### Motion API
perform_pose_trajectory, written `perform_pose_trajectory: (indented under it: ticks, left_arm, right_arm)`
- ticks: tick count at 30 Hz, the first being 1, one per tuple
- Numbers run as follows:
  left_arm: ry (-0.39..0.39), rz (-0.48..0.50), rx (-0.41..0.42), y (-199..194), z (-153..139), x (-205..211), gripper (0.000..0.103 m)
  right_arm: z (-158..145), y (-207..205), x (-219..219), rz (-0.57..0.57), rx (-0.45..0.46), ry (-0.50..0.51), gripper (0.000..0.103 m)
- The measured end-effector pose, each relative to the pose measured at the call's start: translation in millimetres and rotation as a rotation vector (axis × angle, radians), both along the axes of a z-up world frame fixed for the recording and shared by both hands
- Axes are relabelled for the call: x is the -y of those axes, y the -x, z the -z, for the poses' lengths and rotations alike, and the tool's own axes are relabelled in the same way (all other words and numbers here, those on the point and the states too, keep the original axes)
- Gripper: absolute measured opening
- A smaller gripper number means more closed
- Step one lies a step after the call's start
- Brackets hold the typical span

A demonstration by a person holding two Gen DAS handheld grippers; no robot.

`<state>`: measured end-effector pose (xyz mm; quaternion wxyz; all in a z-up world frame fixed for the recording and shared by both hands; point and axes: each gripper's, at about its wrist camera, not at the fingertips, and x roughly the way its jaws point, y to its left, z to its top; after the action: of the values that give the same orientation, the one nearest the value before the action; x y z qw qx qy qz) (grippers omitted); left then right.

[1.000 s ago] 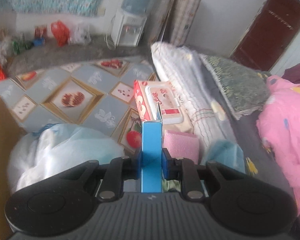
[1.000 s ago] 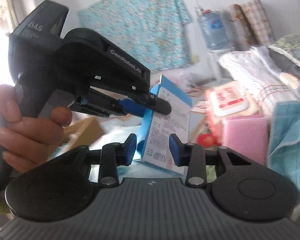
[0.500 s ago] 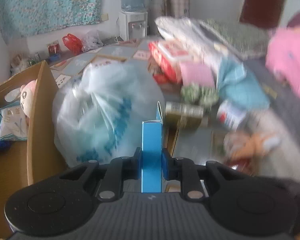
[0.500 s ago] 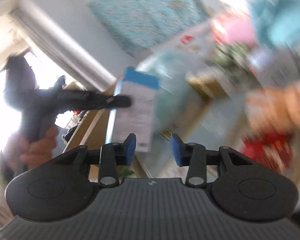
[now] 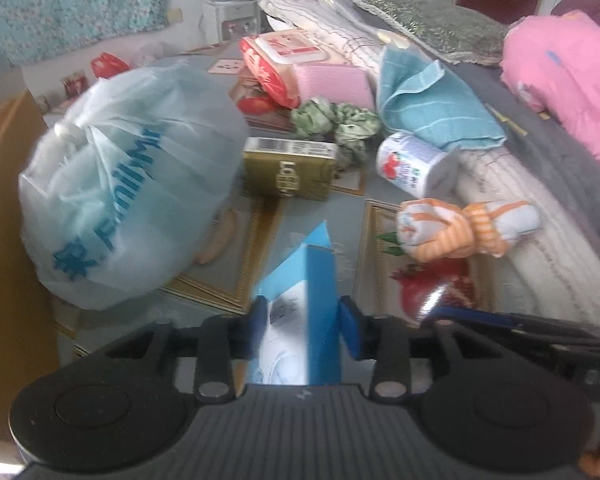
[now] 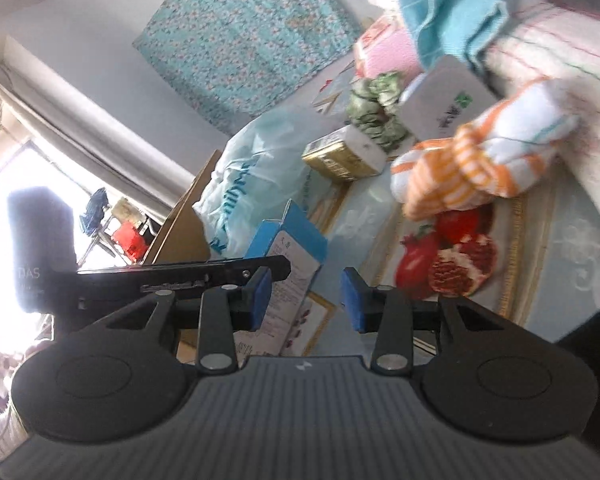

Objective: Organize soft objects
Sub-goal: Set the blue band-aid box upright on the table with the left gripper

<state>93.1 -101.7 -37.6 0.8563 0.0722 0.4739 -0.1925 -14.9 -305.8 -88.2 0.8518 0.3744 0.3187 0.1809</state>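
Note:
My left gripper (image 5: 303,326) has its jaws apart with a blue carton (image 5: 306,320) standing loosely between the pads. The carton also shows in the right wrist view (image 6: 290,264), beside the left gripper's finger. My right gripper (image 6: 308,300) is open and empty, tilted, above the mat. An orange-striped cloth bundle (image 5: 464,230) lies ahead on the right and shows in the right wrist view (image 6: 480,160). A teal towel (image 5: 432,104), a pink sponge (image 5: 334,84) and a green scrunchie (image 5: 336,124) lie farther back.
A tied white plastic bag (image 5: 128,184) sits left, against a cardboard box (image 5: 4,216). A gold box (image 5: 288,168), a white cup (image 5: 412,164) and a red wipes pack (image 5: 288,56) lie mid-mat. A pink blanket (image 5: 568,88) and pillows are on the right.
The left gripper's jaws have opened around the blue carton, which now leans between them. Both grippers swung down toward the mat, and the right one is closer to the orange bundle.

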Motion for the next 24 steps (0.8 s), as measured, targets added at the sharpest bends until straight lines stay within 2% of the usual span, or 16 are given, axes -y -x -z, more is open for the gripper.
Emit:
perform_pose_trajectory:
  ticks: [4, 6, 11, 18, 24]
  left_arm:
    - [0.089, -0.009, 0.001, 9.0, -8.1, -13.4, 0.066]
    - [0.118, -0.012, 0.031, 17.7, -14.5, -22.7, 0.07]
    - [0.142, -0.031, 0.126, 42.0, -24.3, -45.3, 0.087]
    - [0.105, -0.017, 0.122, 50.5, -2.8, -47.0, 0.088]
    - [0.137, 0.053, 0.011, 41.7, 22.6, -37.1, 0.088]
  right_arm:
    - [7.1, -8.4, 2.2, 0.014, -0.018, -0.011, 0.04]
    - [6.1, -8.2, 3.1, 0.019, -0.015, -0.006, 0.042]
    - [3.3, -11.4, 4.9, 0.026, -0.014, -0.016, 0.047]
    - [5.4, -28.4, -9.3, -0.024, -0.06, -0.006, 0.051]
    - [12.2, -32.5, -18.1, -0.027, -0.12, 0.03, 0.052]
